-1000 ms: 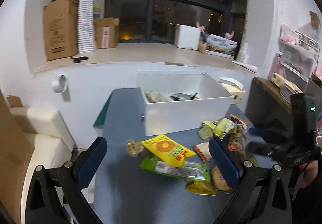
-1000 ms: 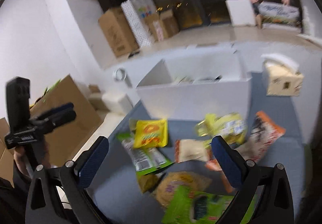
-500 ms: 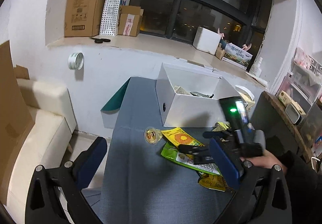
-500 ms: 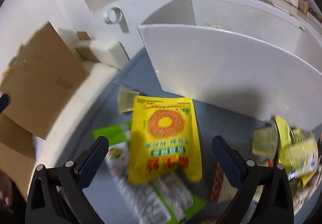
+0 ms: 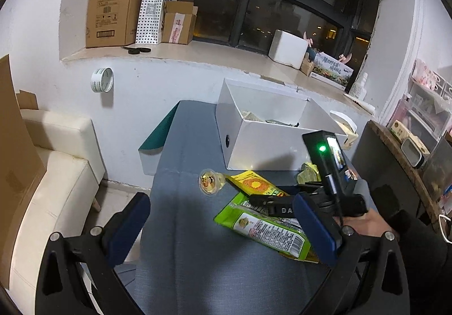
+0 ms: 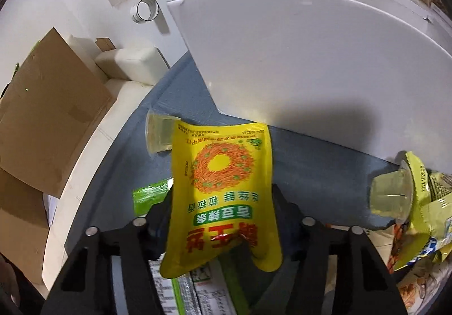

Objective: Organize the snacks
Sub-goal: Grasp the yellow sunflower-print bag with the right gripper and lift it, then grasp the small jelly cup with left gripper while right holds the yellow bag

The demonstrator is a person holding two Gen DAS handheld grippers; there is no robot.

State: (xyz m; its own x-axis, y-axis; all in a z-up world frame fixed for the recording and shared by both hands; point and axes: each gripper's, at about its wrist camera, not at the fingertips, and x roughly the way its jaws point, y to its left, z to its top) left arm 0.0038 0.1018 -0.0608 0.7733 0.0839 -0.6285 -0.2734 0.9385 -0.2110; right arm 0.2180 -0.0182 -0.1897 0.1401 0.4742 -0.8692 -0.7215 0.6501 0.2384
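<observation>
Blue table (image 5: pixel 180 230) clutter awaits sorting — right gripper (image 6: pixel 223 230) pinches the yellow packet (image 6: pixel 223 187), left gripper (image 5: pixel 223 227) spread idle — next, lift into the white box (image 5: pixel 271 128)

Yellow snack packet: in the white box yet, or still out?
Out. The right gripper is shut on the yellow snack packet, which is still on the near side of the white box wall.

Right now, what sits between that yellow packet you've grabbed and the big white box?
Only bare blue table, in the right wrist view. The right gripper holds the yellow packet just short of the white box.
</observation>
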